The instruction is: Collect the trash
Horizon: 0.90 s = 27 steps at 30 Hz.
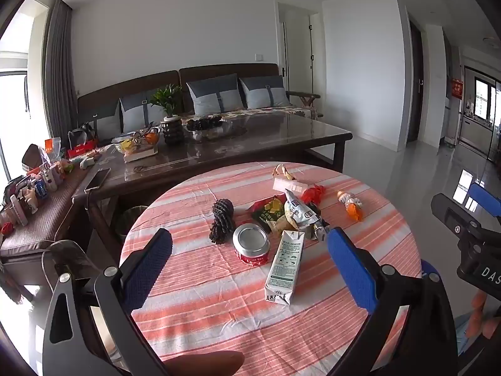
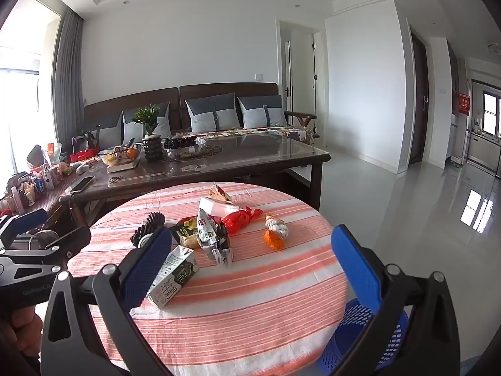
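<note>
Trash lies on a round table with a pink striped cloth (image 1: 219, 297) (image 2: 266, 297). A milk carton (image 1: 283, 266) (image 2: 173, 277) lies on its side beside a red can (image 1: 251, 244). Behind them are crumpled snack wrappers (image 1: 297, 216) (image 2: 213, 238), a pine cone (image 1: 222, 221) (image 2: 148, 225), a red wrapper (image 2: 239, 219), an orange wrapper (image 1: 350, 205) (image 2: 275, 232), a white box (image 1: 288, 185) and a banana peel (image 1: 281, 170). My left gripper (image 1: 249, 266) is open above the can and carton. My right gripper (image 2: 250, 266) is open and empty above the table.
A blue perforated bin (image 2: 363, 338) stands on the floor at the table's right edge. A dark glass-topped coffee table (image 1: 235, 144) with a plant and bowls stands behind, then a sofa (image 1: 203, 94). A cluttered bench (image 1: 34, 206) is at left.
</note>
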Each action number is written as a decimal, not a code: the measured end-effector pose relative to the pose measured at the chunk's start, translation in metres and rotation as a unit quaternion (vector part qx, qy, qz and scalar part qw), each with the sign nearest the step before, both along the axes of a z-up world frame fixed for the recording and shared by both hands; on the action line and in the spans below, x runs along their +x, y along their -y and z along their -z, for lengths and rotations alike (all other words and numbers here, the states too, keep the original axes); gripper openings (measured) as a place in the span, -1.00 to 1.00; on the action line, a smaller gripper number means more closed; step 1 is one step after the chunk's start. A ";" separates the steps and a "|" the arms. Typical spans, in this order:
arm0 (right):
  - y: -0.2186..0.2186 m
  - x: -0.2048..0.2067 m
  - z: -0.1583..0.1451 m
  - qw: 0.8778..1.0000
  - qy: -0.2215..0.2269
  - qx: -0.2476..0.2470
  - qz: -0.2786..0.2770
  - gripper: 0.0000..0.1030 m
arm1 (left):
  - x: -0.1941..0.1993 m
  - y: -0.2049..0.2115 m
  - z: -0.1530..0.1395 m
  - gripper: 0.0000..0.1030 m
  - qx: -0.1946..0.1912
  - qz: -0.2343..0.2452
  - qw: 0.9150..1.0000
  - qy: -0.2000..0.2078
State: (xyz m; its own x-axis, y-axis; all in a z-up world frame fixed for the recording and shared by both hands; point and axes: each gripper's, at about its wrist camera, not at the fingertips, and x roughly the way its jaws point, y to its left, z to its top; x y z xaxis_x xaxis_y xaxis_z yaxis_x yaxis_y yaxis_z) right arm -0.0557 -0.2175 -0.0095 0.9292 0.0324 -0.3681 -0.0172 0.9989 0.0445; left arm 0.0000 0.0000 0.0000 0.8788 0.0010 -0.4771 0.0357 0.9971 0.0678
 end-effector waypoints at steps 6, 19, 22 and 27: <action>0.000 -0.003 0.000 1.000 -0.002 -0.003 0.000 0.91 | 0.000 0.000 0.000 0.91 -0.002 0.000 1.000 0.002; -0.001 -0.002 0.000 1.000 -0.005 -0.005 -0.001 0.91 | 0.000 0.000 0.000 0.91 -0.002 0.000 1.000 0.001; 0.000 -0.001 0.001 1.000 -0.005 -0.004 -0.002 0.91 | 0.003 -0.004 0.001 0.91 -0.001 -0.001 1.000 -0.001; -0.001 0.002 0.002 1.000 -0.006 -0.007 -0.002 0.91 | 0.003 -0.004 0.002 0.91 0.000 -0.002 1.000 -0.002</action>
State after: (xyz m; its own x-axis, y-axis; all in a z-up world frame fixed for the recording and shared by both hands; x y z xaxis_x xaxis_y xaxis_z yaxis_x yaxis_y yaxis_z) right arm -0.0536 -0.2162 -0.0117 0.9245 0.0306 -0.3800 -0.0203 0.9993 0.0310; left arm 0.0035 0.0042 -0.0025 0.8772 0.0037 -0.4800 0.0323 0.9972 0.0667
